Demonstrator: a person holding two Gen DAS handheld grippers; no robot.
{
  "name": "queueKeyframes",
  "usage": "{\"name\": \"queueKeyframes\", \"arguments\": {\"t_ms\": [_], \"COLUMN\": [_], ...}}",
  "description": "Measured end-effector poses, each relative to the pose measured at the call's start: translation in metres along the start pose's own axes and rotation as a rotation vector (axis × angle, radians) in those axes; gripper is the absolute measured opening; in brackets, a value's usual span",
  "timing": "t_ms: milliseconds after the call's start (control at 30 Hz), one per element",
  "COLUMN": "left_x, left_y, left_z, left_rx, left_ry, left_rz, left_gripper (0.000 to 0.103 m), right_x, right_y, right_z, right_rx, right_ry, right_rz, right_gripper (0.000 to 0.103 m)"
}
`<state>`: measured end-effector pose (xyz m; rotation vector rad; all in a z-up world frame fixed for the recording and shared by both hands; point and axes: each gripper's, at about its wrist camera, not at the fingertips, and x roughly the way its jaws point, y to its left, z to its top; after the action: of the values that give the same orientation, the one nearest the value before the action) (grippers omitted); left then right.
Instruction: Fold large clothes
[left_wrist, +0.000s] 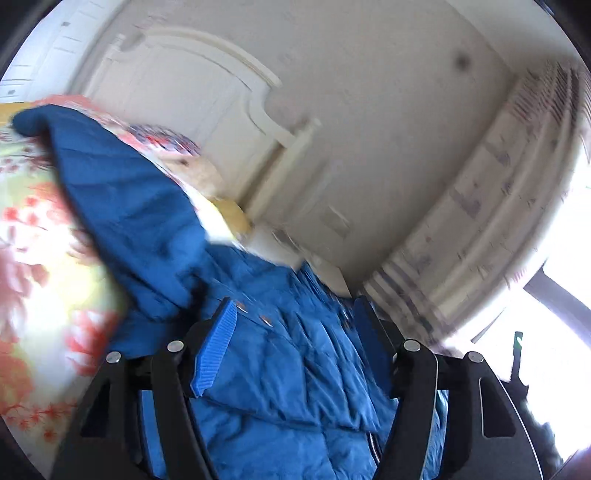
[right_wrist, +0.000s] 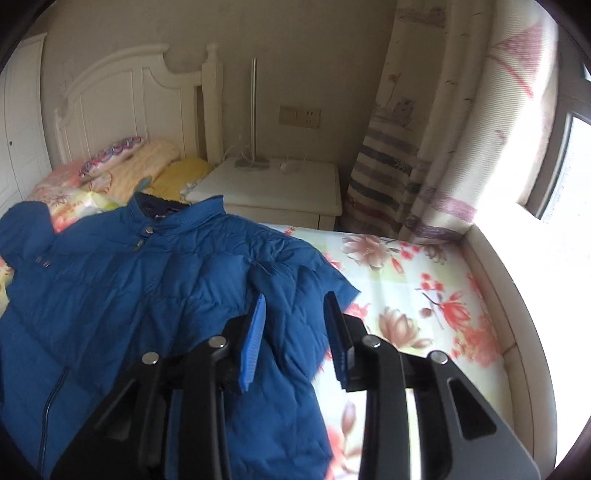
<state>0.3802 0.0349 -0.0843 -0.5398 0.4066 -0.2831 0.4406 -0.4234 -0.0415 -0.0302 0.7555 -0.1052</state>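
A blue quilted down jacket (right_wrist: 147, 280) lies front up on a floral bedsheet (right_wrist: 413, 280), collar toward the headboard. My right gripper (right_wrist: 295, 306) is open, its blue pads on either side of the jacket's right shoulder edge, just above the fabric. In the blurred left wrist view the jacket (left_wrist: 280, 354) fills the space between the fingers of my left gripper (left_wrist: 295, 306), and a sleeve (left_wrist: 122, 206) stretches up to the left. The left jaws stand wide apart with fabric between them.
A white headboard (right_wrist: 122, 99) and pillows (right_wrist: 140, 162) are at the bed's far end. A white nightstand (right_wrist: 273, 192) stands beside it, with a striped curtain (right_wrist: 406, 173) and a bright window (right_wrist: 569, 155) on the right.
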Motion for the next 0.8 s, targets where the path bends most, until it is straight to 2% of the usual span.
{"name": "queueKeyframes", "arguments": {"t_ms": [33,100,133,167,200,300,367,433,500,567,600,633,700,767,800], "left_x": [0.014,0.043,0.063,0.071,0.072,0.070,0.072,0.073,0.070,0.066,0.066,0.066,0.068,0.068,0.069], "left_y": [-0.004,-0.007,-0.002,-0.001,0.000,0.001,-0.002,-0.006,-0.007,-0.005,-0.005,-0.005,-0.005,-0.006,-0.006], "left_z": [-0.004,-0.014,-0.021,-0.024,-0.024,-0.027,-0.028,-0.030,-0.028,-0.028,-0.027,-0.027,-0.027,-0.026,-0.026], "left_rx": [0.028,0.062,0.053,0.047,0.045,0.053,0.074,0.088,0.086,0.076,0.072,0.070,0.069,0.071,0.072], "left_ry": [0.069,0.214,0.324,0.358,0.356,0.350,0.353,0.355,0.353,0.352,0.351,0.351,0.353,0.353,0.356], "left_rz": [0.005,0.063,0.093,0.091,0.087,0.089,0.101,0.108,0.104,0.096,0.092,0.090,0.086,0.079,0.073], "left_gripper": [0.063,0.063,0.063,0.063,0.063,0.063,0.064,0.065,0.066,0.066,0.066,0.067,0.069,0.072,0.079], "right_x": [0.009,0.034,0.044,0.055,0.074,0.086,0.077,0.065,0.058,0.063,0.076,0.093,0.116,0.116,0.109], "right_y": [0.004,0.016,0.024,0.024,0.018,-0.011,-0.019,-0.020,-0.013,-0.009,-0.004,0.001,0.000,-0.008,-0.008], "right_z": [0.004,0.010,0.006,-0.002,-0.009,-0.019,-0.015,-0.010,0.001,0.012,0.016,0.016,0.014,0.016,0.019], "right_rx": [-0.001,-0.024,-0.051,-0.071,-0.070,0.135,0.205,0.228,0.193,0.153,0.132,0.119,0.152,0.232,0.268], "right_ry": [0.019,0.080,0.117,0.163,0.235,0.241,0.228,0.177,0.113,0.099,0.119,0.166,0.259,0.269,0.275], "right_rz": [0.008,0.055,0.047,0.009,-0.060,0.018,0.030,0.062,0.067,0.092,0.117,0.116,0.133,0.134,0.097], "right_gripper": [0.029,0.027,0.025,0.021,0.019,0.014,0.014,0.017,0.017,0.019,0.022,0.031,0.032,0.031,0.032]}}
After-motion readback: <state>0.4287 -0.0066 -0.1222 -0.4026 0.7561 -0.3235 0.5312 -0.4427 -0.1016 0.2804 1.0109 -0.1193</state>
